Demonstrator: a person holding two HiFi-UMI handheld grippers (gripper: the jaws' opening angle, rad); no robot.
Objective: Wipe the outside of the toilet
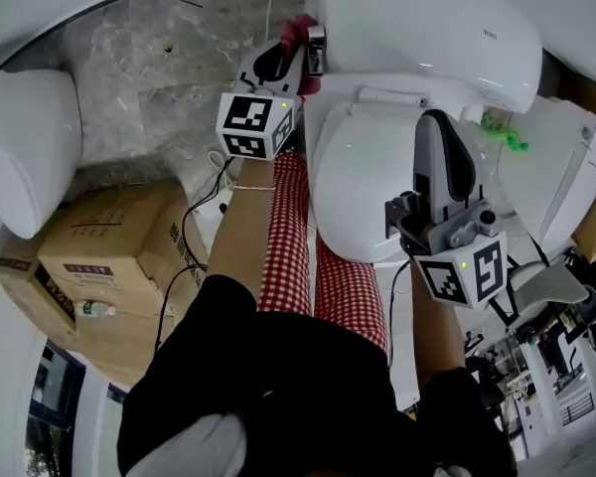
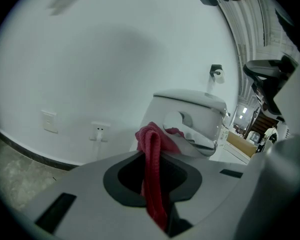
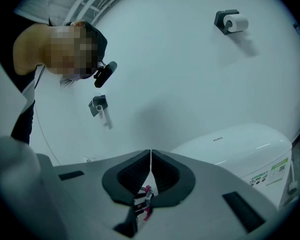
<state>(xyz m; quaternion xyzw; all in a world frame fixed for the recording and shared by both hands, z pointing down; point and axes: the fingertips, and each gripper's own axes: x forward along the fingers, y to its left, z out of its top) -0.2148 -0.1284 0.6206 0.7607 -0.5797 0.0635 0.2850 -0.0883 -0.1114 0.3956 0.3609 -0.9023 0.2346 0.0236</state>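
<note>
Even indoor light, fisheye edges (dark corners)

Cloth hidden, print unreadable
Head view: the left gripper [image 1: 298, 54] covers most of the red cloth [image 1: 298, 28]; the sticker [image 3: 271, 172] on the toilet tank [image 3: 240, 146] is too small to read.

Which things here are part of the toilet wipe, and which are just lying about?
Job: toilet, red cloth, left gripper shut on it.
Lying about: cardboard boxes, toilet-paper roll, wall socket.

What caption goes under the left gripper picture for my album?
Left gripper clamps a red cloth by the white toilet.
</note>
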